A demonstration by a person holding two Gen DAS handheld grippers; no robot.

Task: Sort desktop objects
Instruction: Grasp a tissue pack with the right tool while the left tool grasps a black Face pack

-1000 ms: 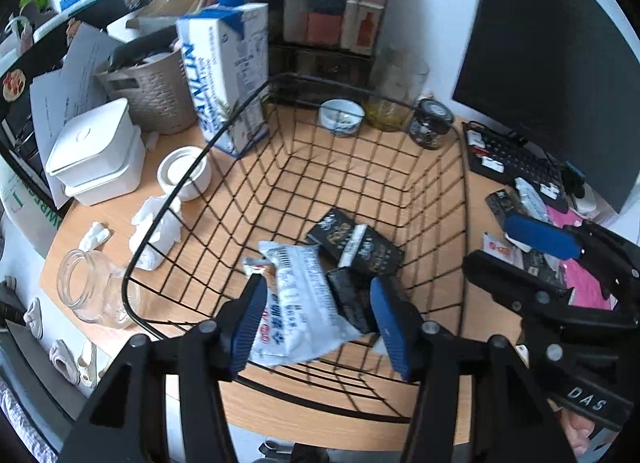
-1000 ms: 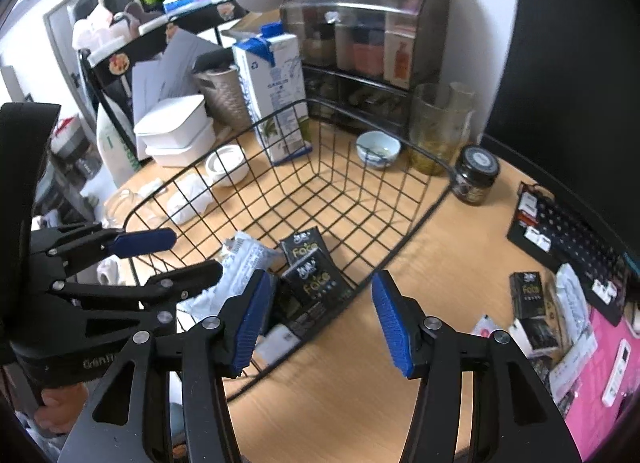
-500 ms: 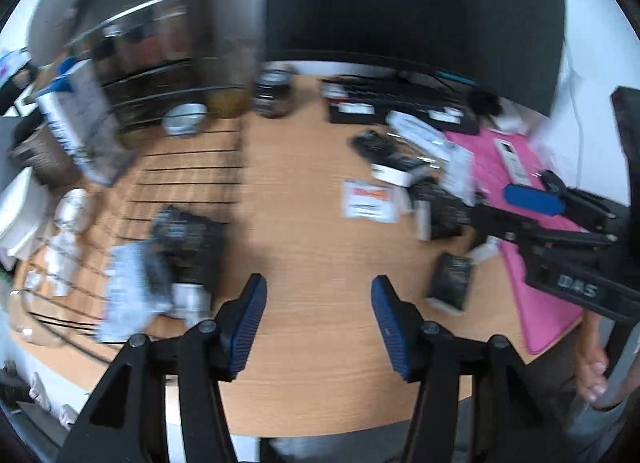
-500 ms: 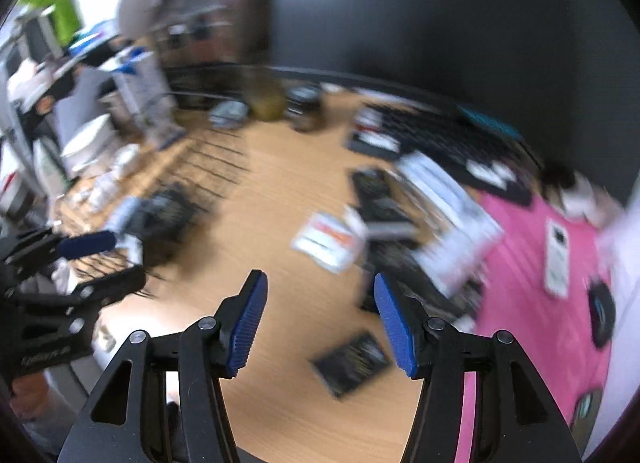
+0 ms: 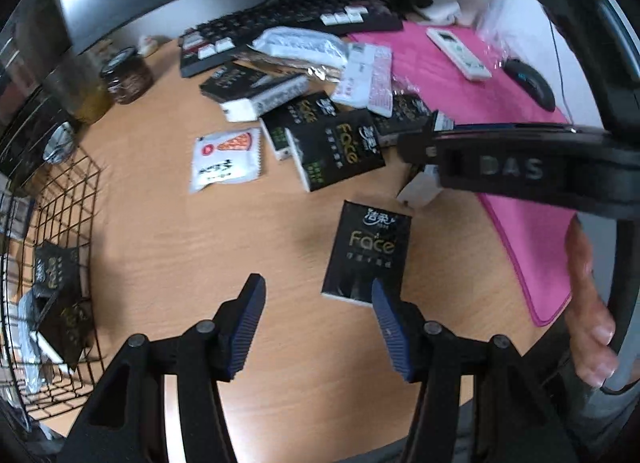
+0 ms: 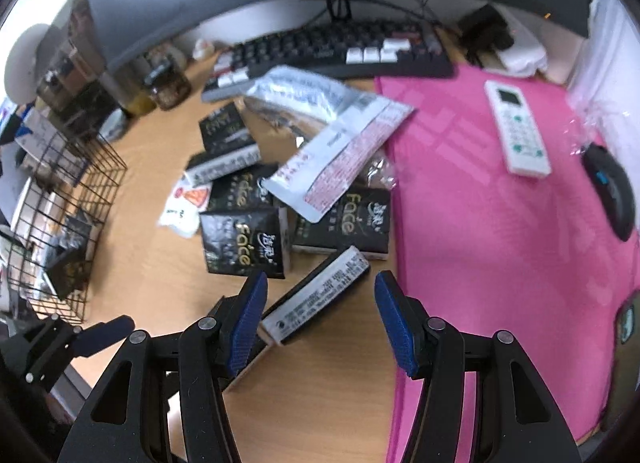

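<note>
Black "Face" tissue pack (image 5: pixel 370 253) lies alone beyond the spread, empty left gripper (image 5: pixel 318 329); only the right view shows the spread right gripper (image 6: pixel 320 323) above a tilted pack (image 6: pixel 316 301).

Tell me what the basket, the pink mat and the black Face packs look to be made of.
Basket: thin black metal wire, likely coated; open grid you see through.
Pink mat: soft fabric or rubber-backed, matte; thin rounded edge.
Face packs: glossy plastic film over soft tissue, probably; they catch glare and crease.

Black hand-held gripper (image 5: pixel 318 327), blue ribbed pads (image 5: pixel 250 327).
</note>
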